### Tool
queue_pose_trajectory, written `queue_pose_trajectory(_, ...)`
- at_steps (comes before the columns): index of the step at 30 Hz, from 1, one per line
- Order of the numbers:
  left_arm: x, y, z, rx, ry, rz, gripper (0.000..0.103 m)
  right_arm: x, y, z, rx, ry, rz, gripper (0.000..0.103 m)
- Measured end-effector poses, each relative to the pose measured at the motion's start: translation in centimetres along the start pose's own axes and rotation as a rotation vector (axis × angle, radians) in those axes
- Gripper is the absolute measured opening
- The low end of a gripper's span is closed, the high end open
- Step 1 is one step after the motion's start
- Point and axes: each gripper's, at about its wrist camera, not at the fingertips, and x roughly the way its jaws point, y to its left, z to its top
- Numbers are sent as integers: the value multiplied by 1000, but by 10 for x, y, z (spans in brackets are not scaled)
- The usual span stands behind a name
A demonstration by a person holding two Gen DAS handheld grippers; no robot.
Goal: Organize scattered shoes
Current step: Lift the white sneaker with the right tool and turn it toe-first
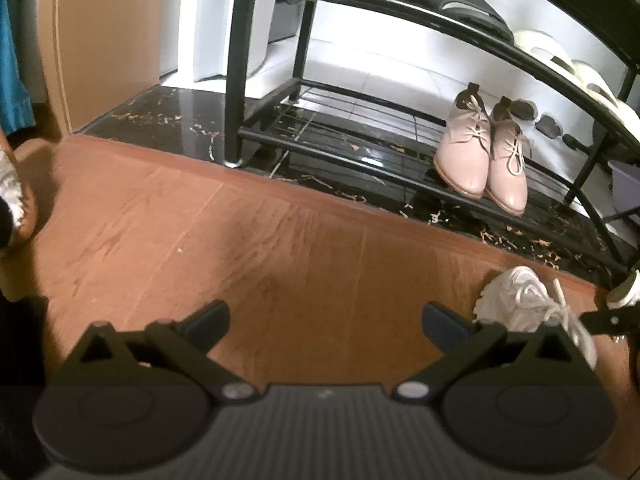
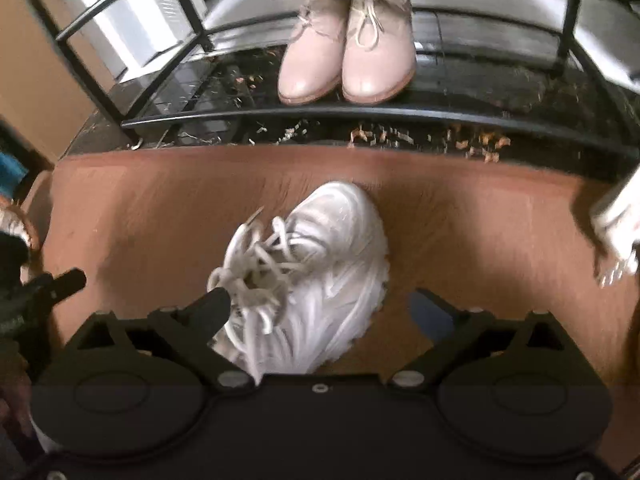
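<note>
White sneaker (image 2: 316, 264), pale pink lace-up shoes (image 2: 348, 52), black rack (image 1: 360, 4), reddish-brown wooden floor (image 1: 240, 240).

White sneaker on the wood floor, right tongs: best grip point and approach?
Grip the white sneaker across its collar, where the laces bunch, coming from above and behind the heel. Its toe points toward the shoe rack, so the opening faces the right tongs, which stand open and already straddle the shoe's rear half. The sole looks wide and chunky, and the loose laces could slip.

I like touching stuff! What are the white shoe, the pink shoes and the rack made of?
White shoe: seems soft mesh fabric, matte, with cloth laces. Pink shoes: smooth leather or imitation, slight sheen on toes. Rack: likely black-painted metal, thin glossy bars.
</note>
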Motion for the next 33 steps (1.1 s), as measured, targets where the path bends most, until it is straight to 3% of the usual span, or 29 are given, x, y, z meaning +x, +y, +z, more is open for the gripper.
queue_pose_trajectory(4,-1,1,-1,-3,2,0,102,16,18,-3,1,1,-17,101)
queue_pose_trajectory(6,-1,3,-1,-9,3,1,102,18,19,-4,96,5,-28,100)
queue_pose_trajectory(8,-2,5,0,-19,-1,0,102,20,19,-5,192,9,-39,90)
queue_pose_trajectory(9,-2,5,0,-23,-3,-1,102,22,20,-6,239,11,-44,72)
queue_pose_trajectory(10,-3,5,0,-27,-4,-2,102,23,20,-6,287,12,-50,66)
queue_pose_trajectory(14,-3,5,1,-29,-6,-11,102,26,20,-9,454,17,-69,60)
queue_pose_trajectory(19,-6,4,0,-15,-17,-12,102,19,14,-10,401,-1,-70,55)
queue_pose_trajectory(23,-6,5,1,-16,-18,-11,102,13,9,-11,359,-16,-71,55)
queue_pose_trajectory(25,-7,5,1,-15,-18,-10,102,10,6,-12,338,-23,-71,69)
queue_pose_trajectory(27,-8,6,1,-19,-20,-10,102,7,4,-12,317,-31,-71,70)
queue_pose_trajectory(30,-7,6,1,-29,-18,-14,102,3,0,-13,286,-42,-72,90)
queue_pose_trajectory(33,-6,6,2,-32,-15,-18,102,-3,-3,-12,223,-53,-72,90)
